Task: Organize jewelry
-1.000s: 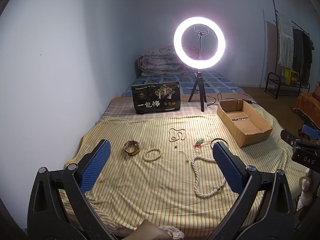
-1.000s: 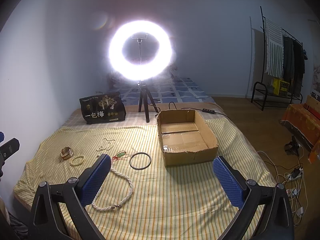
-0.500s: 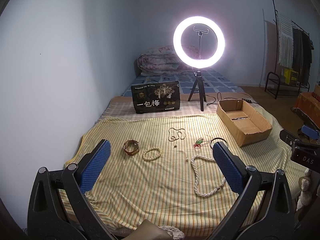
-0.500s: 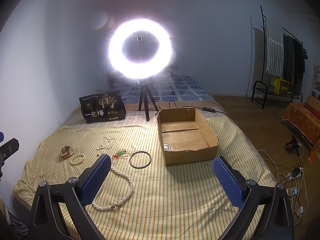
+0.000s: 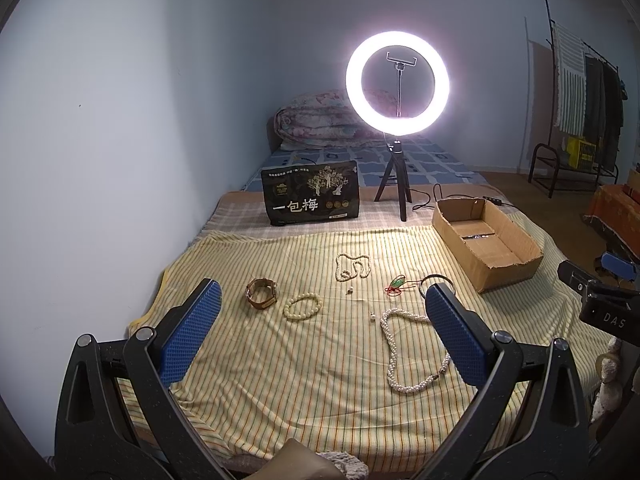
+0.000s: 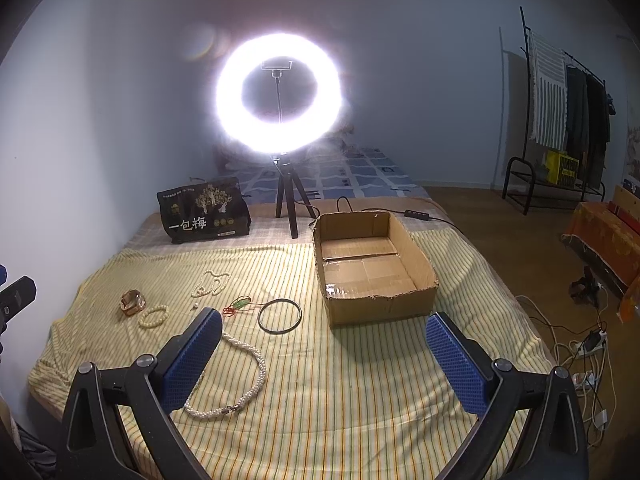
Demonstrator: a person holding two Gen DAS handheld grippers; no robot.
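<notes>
So, both grippers spread wide, holding nothing: left gripper (image 5: pixel 320 312), right gripper (image 6: pixel 324 344). On the striped cloth (image 6: pixel 360 380): two pearl necklaces (image 5: pixel 404 352) (image 5: pixel 352 266), one bead bracelet (image 5: pixel 303 307), one watch (image 5: pixel 262 293), one black bangle (image 6: pixel 279 316). One cardboard box (image 6: pixel 372 268) alongside.

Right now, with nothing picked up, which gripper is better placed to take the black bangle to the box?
Right, probably. The right gripper has the black bangle just ahead, beside the cardboard box. The left gripper faces the wristwatch and bead bracelet.

Striped bed cover (image 5: pixel 320 392) carries jewelry (image 5: pixel 303 307), cardboard box (image 6: pixel 372 268), ring light (image 5: pixel 397 84).
</notes>
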